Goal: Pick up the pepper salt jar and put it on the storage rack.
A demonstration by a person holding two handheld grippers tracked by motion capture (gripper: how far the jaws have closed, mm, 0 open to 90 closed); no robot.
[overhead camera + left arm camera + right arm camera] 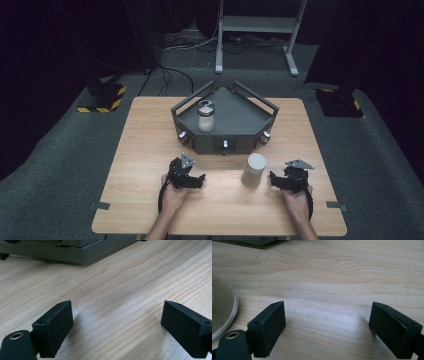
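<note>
Step in hand: I judge this as the pause before a pick-up; both my hands rest on the table (150,150) and nothing is gripped.
Left tongs: my left gripper (199,180) lies low on the wood, jaws standing wide apart with only bare board between them, as the left gripper view (117,322) shows.
Right tongs: my right gripper (273,180) also lies low, jaws wide and empty; the right gripper view (328,322) shows plain wood in the gap.
Jar near me: the tall jar with the pale lid (254,170) stands upright on the table, just beside my right gripper and between my two hands; its rounded base (222,307) shows at the left edge of the right gripper view, close to one jaw but apart from it.
Second jar: a smaller jar with a metal lid (205,116) stands upright inside the grey tray (240,125), toward its left side.
Tray: it sits at the far middle of the table, well apart from both grippers.
Next move, as I see it: slide the right gripper sideways toward the near jar until its body sits between the jaws, then close.
What it calls for: keeping the jaws level and low enough to catch the body rather than the lid, and approaching gently so the jar is not knocked over.
</note>
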